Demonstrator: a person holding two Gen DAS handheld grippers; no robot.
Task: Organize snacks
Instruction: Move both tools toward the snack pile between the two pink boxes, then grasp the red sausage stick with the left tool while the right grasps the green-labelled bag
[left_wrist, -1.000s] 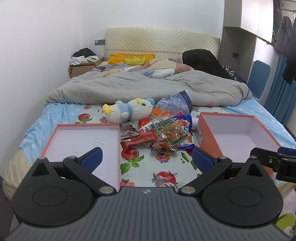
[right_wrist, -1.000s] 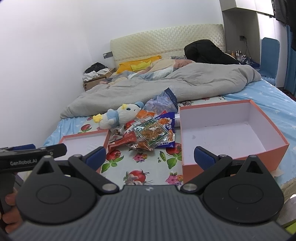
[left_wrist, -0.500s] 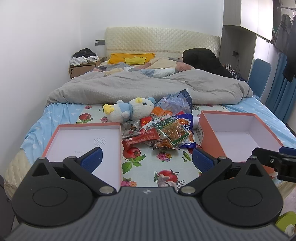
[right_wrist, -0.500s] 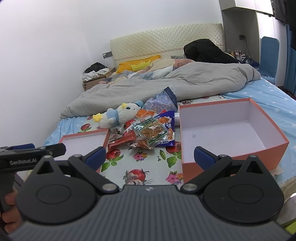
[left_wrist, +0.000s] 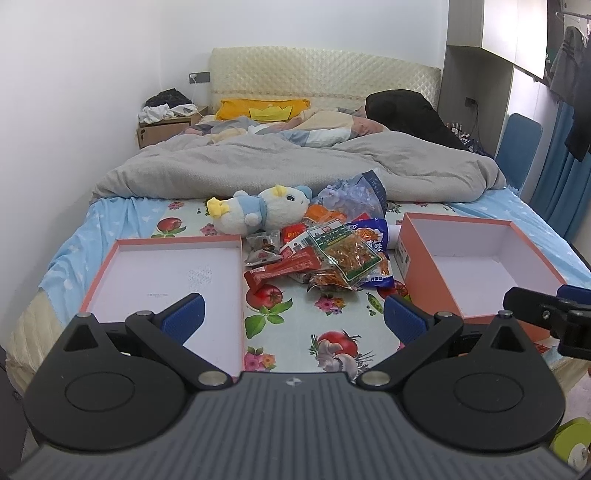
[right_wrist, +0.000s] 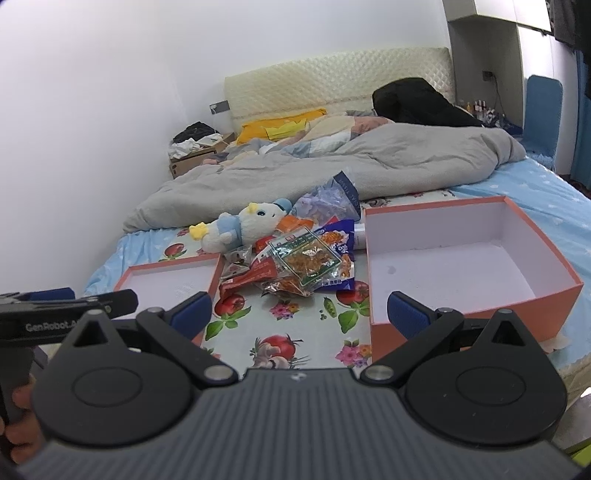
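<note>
A heap of snack packets (left_wrist: 325, 254) lies on the fruit-print sheet between two orange boxes; it also shows in the right wrist view (right_wrist: 303, 262). On top is a clear green-labelled packet (left_wrist: 345, 251). The shallow box lid (left_wrist: 166, 280) lies on the left, the deeper box (left_wrist: 476, 269) on the right, both with nothing inside. My left gripper (left_wrist: 293, 317) is open and holds nothing, short of the heap. My right gripper (right_wrist: 299, 314) is open and holds nothing, near the deep box (right_wrist: 461, 262).
A white and blue plush toy (left_wrist: 258, 214) lies just behind the snacks. A grey duvet (left_wrist: 295, 166) covers the far half of the bed. A blue chair (left_wrist: 517, 147) stands at the right wall. The bed's front edge is just below the grippers.
Both grippers have drawn slightly nearer the bed; the heap and boxes sit a little lower and larger in view. Nothing on the bed has moved.
</note>
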